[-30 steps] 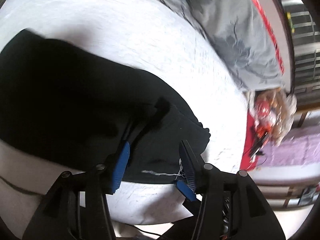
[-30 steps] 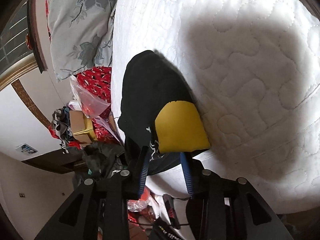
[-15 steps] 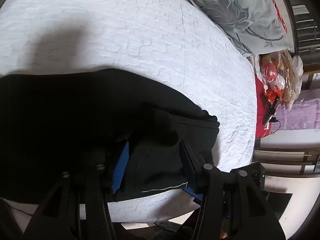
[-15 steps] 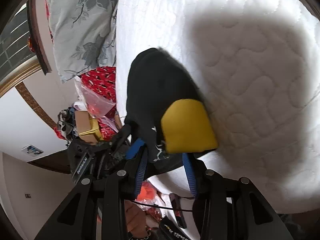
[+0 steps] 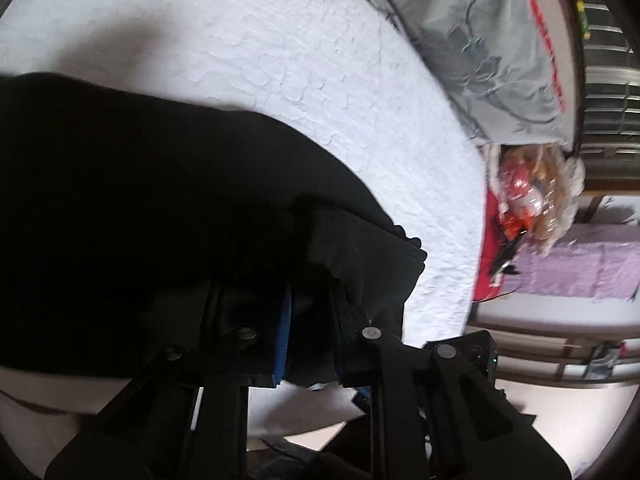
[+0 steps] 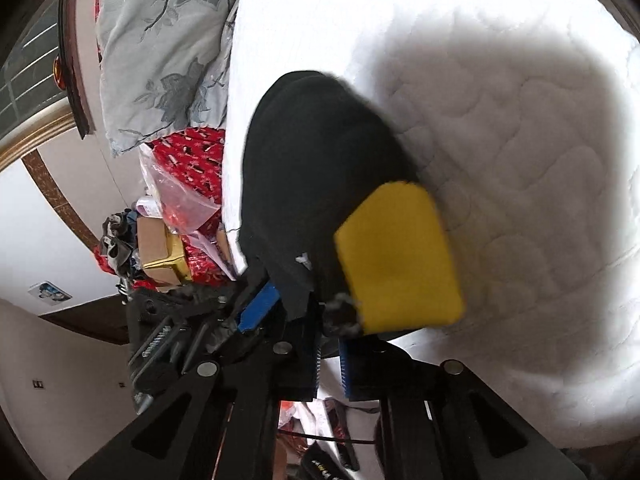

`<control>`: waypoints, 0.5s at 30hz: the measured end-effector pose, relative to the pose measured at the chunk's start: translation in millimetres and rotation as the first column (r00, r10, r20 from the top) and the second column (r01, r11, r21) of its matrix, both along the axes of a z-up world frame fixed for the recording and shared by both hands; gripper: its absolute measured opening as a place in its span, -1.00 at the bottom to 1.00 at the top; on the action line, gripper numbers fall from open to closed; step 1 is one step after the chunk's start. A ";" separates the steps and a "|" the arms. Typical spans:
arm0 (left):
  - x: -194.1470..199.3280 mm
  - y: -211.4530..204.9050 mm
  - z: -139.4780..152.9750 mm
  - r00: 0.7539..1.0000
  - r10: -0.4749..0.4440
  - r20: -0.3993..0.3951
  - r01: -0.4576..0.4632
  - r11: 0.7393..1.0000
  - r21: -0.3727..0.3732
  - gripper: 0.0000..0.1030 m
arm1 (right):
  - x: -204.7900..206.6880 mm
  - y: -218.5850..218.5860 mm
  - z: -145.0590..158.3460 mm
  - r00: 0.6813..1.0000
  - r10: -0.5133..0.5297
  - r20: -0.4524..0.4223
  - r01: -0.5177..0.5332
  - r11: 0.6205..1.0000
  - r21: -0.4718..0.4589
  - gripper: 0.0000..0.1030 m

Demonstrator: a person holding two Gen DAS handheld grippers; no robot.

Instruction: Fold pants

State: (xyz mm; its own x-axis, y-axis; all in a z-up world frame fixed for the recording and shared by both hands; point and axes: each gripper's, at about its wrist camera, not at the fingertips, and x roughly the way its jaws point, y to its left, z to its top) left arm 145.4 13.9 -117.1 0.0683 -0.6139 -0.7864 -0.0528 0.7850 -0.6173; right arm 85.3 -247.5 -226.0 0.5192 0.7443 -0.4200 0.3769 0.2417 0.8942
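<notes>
The black pants (image 5: 140, 184) lie on the white quilted bed (image 5: 280, 60), bunched near its edge. My left gripper (image 5: 310, 280) is shut on a fold of the pants at their end. In the right wrist view the pants (image 6: 316, 152) show a yellow patch (image 6: 396, 256) near the hem. My right gripper (image 6: 330, 316) is shut on the pants' edge beside that patch. The left gripper (image 6: 256, 306) shows there too, just left of mine, its blue pad against the cloth.
A grey floral pillow (image 5: 492, 40) lies at the head of the bed, and also shows in the right wrist view (image 6: 168, 48). Red bags and boxes (image 6: 176, 216) crowd the floor beside the bed. A plastic bag of items (image 5: 532, 200) sits by the bed's corner.
Both grippers have closed from open onto the pants' edge. The left gripper has come in close beside the right one.
</notes>
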 end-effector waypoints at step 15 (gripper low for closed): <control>-6.4 29.9 11.9 0.992 0.109 0.059 -0.118 0.979 0.168 -0.71 | 4.5 7.0 -6.2 0.996 0.085 -0.040 -0.084 0.995 0.047 -0.36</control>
